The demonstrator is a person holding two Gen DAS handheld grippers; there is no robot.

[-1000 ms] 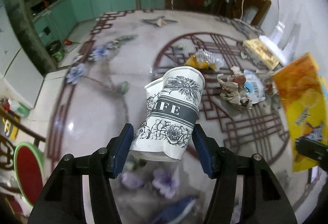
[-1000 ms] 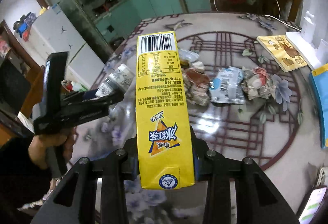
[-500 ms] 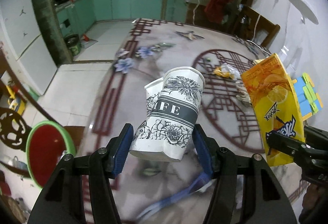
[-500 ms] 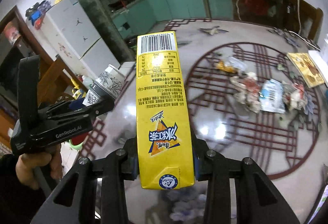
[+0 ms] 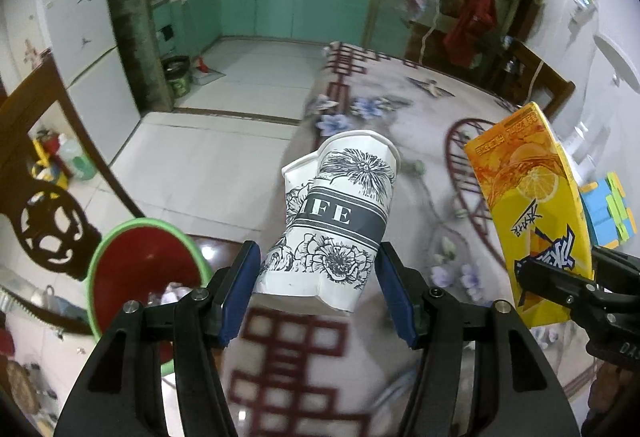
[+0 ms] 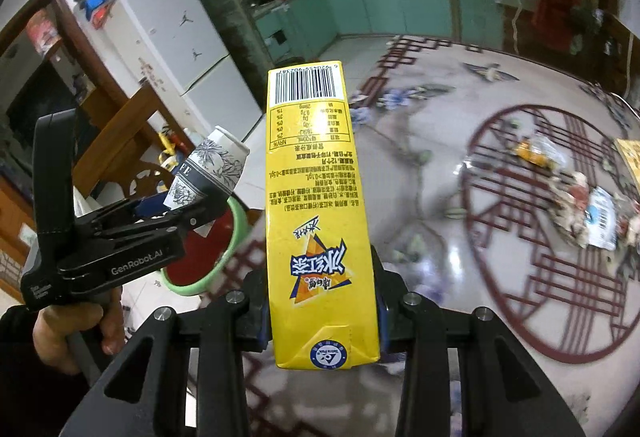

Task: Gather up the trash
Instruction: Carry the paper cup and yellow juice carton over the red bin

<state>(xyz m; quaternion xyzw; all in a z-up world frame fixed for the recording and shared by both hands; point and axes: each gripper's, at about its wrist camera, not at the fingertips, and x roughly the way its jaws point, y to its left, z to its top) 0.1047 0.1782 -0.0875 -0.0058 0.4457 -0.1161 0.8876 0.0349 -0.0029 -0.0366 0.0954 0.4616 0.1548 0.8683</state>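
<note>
While both hands are carrying trash toward the bin [image 5: 132, 277], the main risk is lying in the cup [image 5: 340, 213]: it is crumpled and tilting between the blue pads [image 5: 240, 289] of the left gripper [image 5: 320, 297], so a soft, dented wall could be slipping or folding further if the hand is swinging fast or the squeeze is easing. Its jaws are pinching the cup's lower part, with the rim sticking out ahead and leaning right. The right gripper [image 6: 322, 317] is clamping the carton [image 6: 320, 213] near its base, and most of the carton is jutting out in front of the jaws, so it could be pivoting in the grip or knocking the left gripper, which is travelling just beside it. In the left wrist view the carton [image 5: 532, 213] is showing close on the right of the cup, apart from it. A drop too soon could be sending either piece onto the floor or the counter [image 6: 440, 141] instead of into the red bin with the green rim, which is sitting low on the left, beyond the counter's edge. More wrappers [image 6: 580, 213] are lying on the counter, well apart from both grippers, so the task is looking unfinished
</note>
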